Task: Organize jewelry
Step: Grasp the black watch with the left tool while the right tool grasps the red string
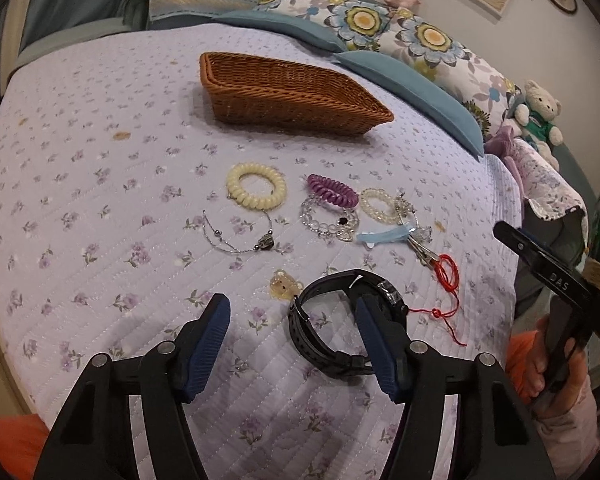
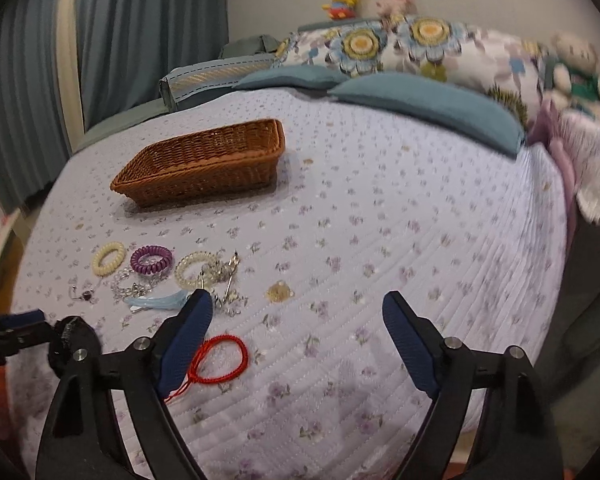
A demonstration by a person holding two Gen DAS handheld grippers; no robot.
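Lilac quilted bed (image 1: 100,184) carries the jewelry, the wicker basket (image 1: 284,96) beyond it. Your left gripper (image 1: 292,320) hangs wide, its right finger against the black watch (image 1: 336,320); straddle one strap squarely before closing. Right gripper (image 2: 298,320) gapes, holding nothing.

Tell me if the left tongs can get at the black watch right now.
Probably yes. The left tongs are open and low over the bedspread, with the black watch right at their tips and one pad already in front of its band; nothing blocks it.
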